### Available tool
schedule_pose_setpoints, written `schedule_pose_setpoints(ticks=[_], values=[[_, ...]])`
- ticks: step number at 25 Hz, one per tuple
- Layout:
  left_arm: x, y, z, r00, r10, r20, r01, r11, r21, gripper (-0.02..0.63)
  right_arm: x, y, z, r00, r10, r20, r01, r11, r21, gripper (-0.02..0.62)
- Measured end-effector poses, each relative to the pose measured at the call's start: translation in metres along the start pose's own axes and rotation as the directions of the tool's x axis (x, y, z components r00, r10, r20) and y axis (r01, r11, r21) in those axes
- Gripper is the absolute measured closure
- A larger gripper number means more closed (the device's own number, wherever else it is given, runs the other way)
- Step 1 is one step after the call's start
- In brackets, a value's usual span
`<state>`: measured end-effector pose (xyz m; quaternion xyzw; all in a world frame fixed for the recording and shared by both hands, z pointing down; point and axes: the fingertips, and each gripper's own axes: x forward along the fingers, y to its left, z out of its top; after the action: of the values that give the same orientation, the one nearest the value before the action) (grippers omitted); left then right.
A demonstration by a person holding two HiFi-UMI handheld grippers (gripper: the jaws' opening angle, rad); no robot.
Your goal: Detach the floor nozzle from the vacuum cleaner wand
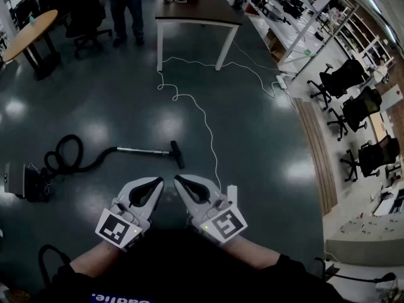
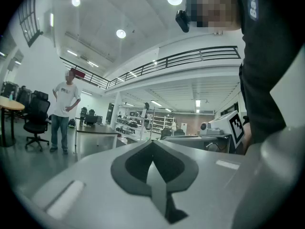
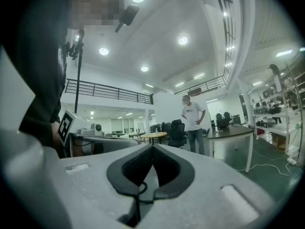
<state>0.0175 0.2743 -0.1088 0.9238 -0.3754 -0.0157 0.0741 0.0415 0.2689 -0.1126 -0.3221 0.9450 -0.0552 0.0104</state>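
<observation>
In the head view the vacuum cleaner lies on the dark floor at the left. Its body [image 1: 24,180] joins a coiled black hose [image 1: 68,155], then the metal wand [image 1: 140,149]. The black floor nozzle [image 1: 177,154] sits on the wand's right end. Both grippers are held near the person's body, short of the nozzle and touching nothing. My left gripper [image 1: 160,181] [image 2: 153,145] is shut and holds nothing. My right gripper [image 1: 177,178] [image 3: 152,147] is likewise shut and holds nothing. Their tips point toward each other, a small gap apart.
A white cable [image 1: 203,115] snakes across the floor from a dark-topped table [image 1: 199,16] toward the grippers. A person [image 1: 126,2] stands at the back, near a round wooden table [image 1: 28,33]. Office chairs [image 1: 353,109] and shelving line the right side. A black cable [image 1: 50,252] loops at lower left.
</observation>
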Motion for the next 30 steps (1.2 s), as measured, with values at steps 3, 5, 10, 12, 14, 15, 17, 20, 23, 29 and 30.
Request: schedule_pose_setpoints(ticks=[3, 5, 10, 12, 14, 15, 17, 20, 23, 29, 30], values=[[0.004, 0.001, 0.007, 1.0, 0.01, -0.002, -0.01, 1.0, -0.022, 0.604, 0.001, -0.002, 0.0, 1.0, 0.002, 0.001, -0.002, 1.0, -0.007, 0.595], [0.003, 0.001, 0.005, 1.0, 0.008, -0.004, -0.008, 1.0, -0.019, 0.604, 0.001, -0.001, -0.001, 1.0, 0.003, 0.0, -0.003, 1.0, -0.009, 0.595], [0.0, 0.005, 0.006, 1.0, 0.019, -0.014, -0.019, 0.999, -0.029, 0.604, 0.004, 0.0, -0.002, 1.0, 0.0, -0.001, 0.0, 1.0, -0.005, 0.595], [0.001, 0.003, 0.007, 1.0, 0.02, -0.01, -0.021, 0.999, -0.029, 0.604, 0.004, 0.001, -0.001, 1.0, 0.001, 0.001, -0.001, 1.0, -0.003, 0.595], [0.0, 0.002, 0.005, 1.0, 0.017, -0.009, -0.017, 1.0, -0.024, 0.604, 0.003, 0.001, -0.002, 1.0, 0.005, 0.001, -0.005, 1.0, 0.004, 0.595], [0.0, 0.002, 0.001, 1.0, 0.013, -0.008, -0.013, 1.0, -0.017, 0.604, 0.003, 0.001, -0.002, 1.0, 0.008, 0.005, -0.008, 1.0, 0.009, 0.595], [0.0, 0.004, -0.001, 1.0, 0.024, -0.016, -0.024, 0.999, -0.023, 0.604, 0.002, 0.0, -0.002, 1.0, 0.009, 0.013, -0.009, 1.0, 0.017, 0.595], [0.006, 0.004, 0.001, 0.998, 0.051, -0.023, -0.051, 0.998, -0.034, 0.604, -0.003, -0.005, -0.003, 1.0, 0.011, 0.018, -0.011, 1.0, 0.028, 0.595], [0.011, 0.001, -0.012, 0.996, 0.081, -0.04, -0.081, 0.997, -0.003, 0.604, -0.015, -0.018, -0.006, 0.999, 0.019, 0.027, -0.02, 0.999, 0.042, 0.595], [0.031, 0.004, -0.013, 0.983, 0.181, -0.037, -0.18, 0.983, 0.037, 0.604, -0.032, -0.049, -0.008, 0.998, 0.056, 0.04, -0.059, 0.996, 0.062, 0.595], [0.035, 0.005, -0.011, 0.98, 0.195, -0.036, -0.194, 0.98, 0.047, 0.604, -0.034, -0.057, -0.011, 0.998, 0.057, 0.028, -0.059, 0.997, 0.06, 0.594]])
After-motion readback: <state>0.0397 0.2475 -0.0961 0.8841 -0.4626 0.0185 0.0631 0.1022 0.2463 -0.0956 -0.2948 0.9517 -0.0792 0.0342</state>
